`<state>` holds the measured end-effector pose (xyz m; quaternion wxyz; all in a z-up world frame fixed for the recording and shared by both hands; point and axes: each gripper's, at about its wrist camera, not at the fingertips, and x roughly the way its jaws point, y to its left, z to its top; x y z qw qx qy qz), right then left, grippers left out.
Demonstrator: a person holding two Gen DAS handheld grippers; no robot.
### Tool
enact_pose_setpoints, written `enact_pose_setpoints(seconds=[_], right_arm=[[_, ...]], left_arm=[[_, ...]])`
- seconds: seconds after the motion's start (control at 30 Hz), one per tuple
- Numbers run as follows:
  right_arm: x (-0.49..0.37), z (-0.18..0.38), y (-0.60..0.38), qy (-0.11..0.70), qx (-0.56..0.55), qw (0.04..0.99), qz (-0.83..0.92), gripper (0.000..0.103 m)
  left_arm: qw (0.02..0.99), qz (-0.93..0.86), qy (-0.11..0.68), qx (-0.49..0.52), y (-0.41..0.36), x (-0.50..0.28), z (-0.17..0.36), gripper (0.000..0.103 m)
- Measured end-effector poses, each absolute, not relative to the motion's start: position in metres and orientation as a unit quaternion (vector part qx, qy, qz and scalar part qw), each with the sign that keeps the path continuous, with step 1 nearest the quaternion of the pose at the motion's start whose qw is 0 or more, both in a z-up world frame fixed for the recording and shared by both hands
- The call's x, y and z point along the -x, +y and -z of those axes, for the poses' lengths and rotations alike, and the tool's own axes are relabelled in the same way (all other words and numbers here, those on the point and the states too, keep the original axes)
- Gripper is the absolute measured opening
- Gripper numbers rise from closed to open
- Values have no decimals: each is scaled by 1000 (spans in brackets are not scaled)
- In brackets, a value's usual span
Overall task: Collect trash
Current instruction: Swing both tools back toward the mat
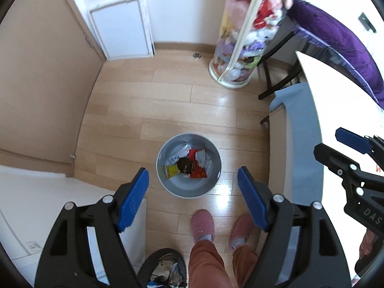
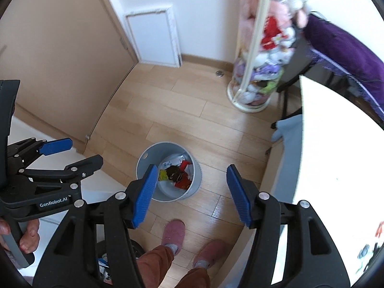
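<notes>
A grey round bin [image 1: 161, 154] [image 2: 143, 156] stands on the wooden floor below both grippers. In it lie a red wrapper [image 1: 198, 172] [image 2: 183, 183], a yellow wrapper [image 1: 172, 171] [image 2: 163, 175], a dark scrap and crumpled white paper [image 1: 201, 157]. My left gripper [image 1: 193, 170] [image 2: 85, 151] hangs high over the bin, open, with nothing between its blue pads. My right gripper [image 2: 192, 168] [image 1: 327, 141] is beside it to the right, also open and empty, pointing down at the floor just right of the bin.
A person's feet in pink slippers [image 1: 202, 225] stand close behind the bin. A white table [image 1: 336, 100] borders the right, with a purple-draped chair [image 1: 336, 38] and a tall clear tube of plush toys [image 1: 242, 48] beyond. A white ledge [image 1: 24, 204] and a bicycle wheel [image 1: 163, 261] sit near left.
</notes>
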<state>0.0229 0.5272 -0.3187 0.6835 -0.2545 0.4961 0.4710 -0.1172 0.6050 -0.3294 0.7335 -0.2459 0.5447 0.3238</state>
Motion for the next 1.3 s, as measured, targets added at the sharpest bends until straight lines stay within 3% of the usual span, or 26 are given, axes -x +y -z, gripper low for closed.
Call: enact_pose_setpoints(seconds=[0.57,0.93,1.3], right_arm=[[-64,178,327,498,128,808,-289,66],[-115,133,116,473,24,874,-112,66],[-136,131,-66,465,-37,885,11,66]], left_arm=[[831,-164,526,81,486,7,202,80],[861,3,508,-15,303,-96,157,80],[851,109,508,-76,129,-160,159,80]])
